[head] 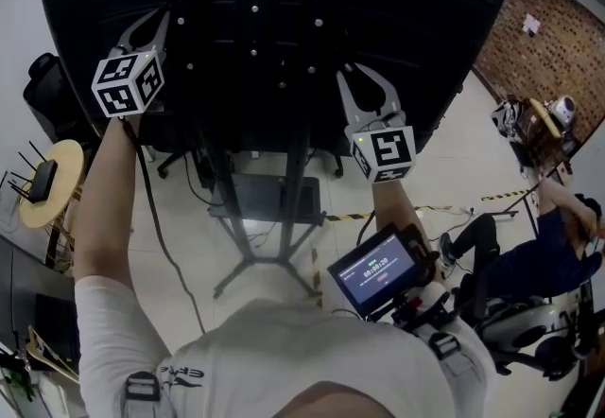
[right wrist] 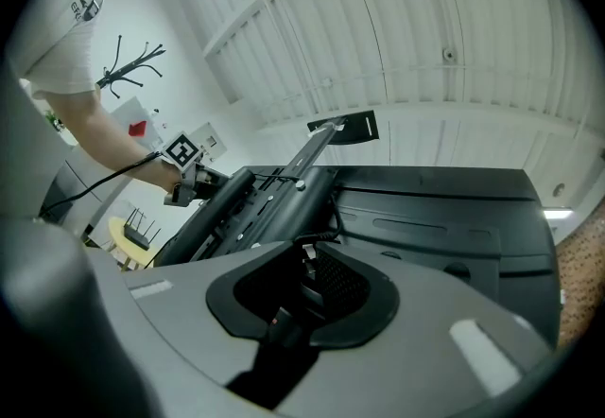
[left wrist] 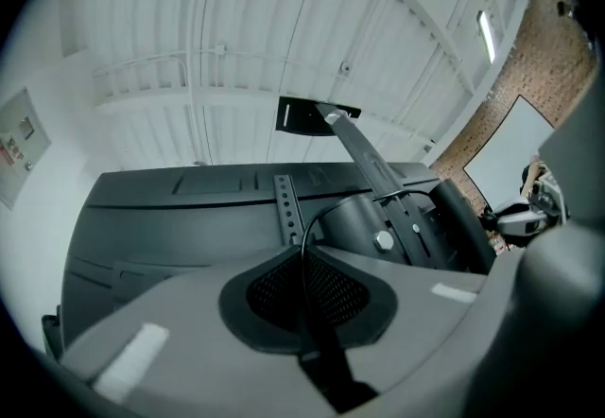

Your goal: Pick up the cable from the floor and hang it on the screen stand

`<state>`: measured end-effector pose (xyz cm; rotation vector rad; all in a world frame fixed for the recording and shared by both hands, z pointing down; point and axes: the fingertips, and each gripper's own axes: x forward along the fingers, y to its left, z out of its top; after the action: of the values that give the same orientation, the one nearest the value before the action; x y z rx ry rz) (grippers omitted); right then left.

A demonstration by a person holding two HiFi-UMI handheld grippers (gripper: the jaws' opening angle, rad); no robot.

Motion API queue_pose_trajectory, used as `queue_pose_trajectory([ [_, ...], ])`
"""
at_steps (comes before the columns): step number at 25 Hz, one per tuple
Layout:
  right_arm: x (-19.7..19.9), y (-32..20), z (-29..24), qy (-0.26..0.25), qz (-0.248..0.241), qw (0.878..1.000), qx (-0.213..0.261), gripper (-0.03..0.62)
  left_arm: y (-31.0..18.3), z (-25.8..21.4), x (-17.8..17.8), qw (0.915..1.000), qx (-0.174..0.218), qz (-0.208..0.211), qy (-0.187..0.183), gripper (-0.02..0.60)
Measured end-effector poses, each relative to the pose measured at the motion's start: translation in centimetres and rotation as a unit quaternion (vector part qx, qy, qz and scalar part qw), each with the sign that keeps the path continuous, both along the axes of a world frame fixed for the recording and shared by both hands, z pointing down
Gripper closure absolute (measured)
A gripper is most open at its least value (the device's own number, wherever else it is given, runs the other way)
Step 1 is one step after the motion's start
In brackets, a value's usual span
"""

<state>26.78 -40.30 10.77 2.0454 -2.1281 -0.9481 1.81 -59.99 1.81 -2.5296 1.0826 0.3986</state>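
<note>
Behind the screen stand (head: 295, 189), left gripper (left wrist: 301, 251) pinches the cable (left wrist: 302, 288); right gripper (right wrist: 310, 251), wider, grips its plug (right wrist: 304, 291).

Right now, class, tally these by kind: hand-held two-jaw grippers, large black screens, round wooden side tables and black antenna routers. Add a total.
Hand-held grey two-jaw grippers: 2, left gripper and right gripper
Large black screen on its stand: 1
Round pale wooden side table: 1
Small black router with antennas: 1
Total: 5

Black cable (left wrist: 303, 284) tight between fingers (left wrist: 341, 290)
</note>
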Motion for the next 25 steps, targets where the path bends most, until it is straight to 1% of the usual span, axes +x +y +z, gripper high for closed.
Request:
queue_pose_trajectory([
  [3, -0.3, -0.1, 0.5, 0.0, -0.005, 1.0, -0.003, 0.513, 0.6, 0.2, -0.5, 0.9994, 0.002, 0.018, 0.03, 0.568],
  [7, -0.7, 0.0, 0.7, 0.0, -0.009, 1.0, -0.002, 0.514, 1.1, 0.3, -0.9, 0.9983, 0.004, 0.028, 0.051, 0.568],
  [20, -0.8, 0.0, 1.8, 0.0, -0.012, 1.0, -0.002, 0.503, 2.0, 1.0, -1.7, 0.9965, 0.017, 0.042, 0.07, 0.568],
  [22, -0.6, -0.1, 1.8, -0.001, -0.012, 1.0, -0.003, 0.507, 1.6, 1.1, -1.7, 0.9972, 0.016, 0.033, 0.065, 0.568],
  [25, -0.6, -0.1, 1.8, 0.001, -0.011, 1.0, -0.003, 0.51, 0.7, 1.0, -1.5, 0.9988, 0.013, 0.006, 0.047, 0.568],
])
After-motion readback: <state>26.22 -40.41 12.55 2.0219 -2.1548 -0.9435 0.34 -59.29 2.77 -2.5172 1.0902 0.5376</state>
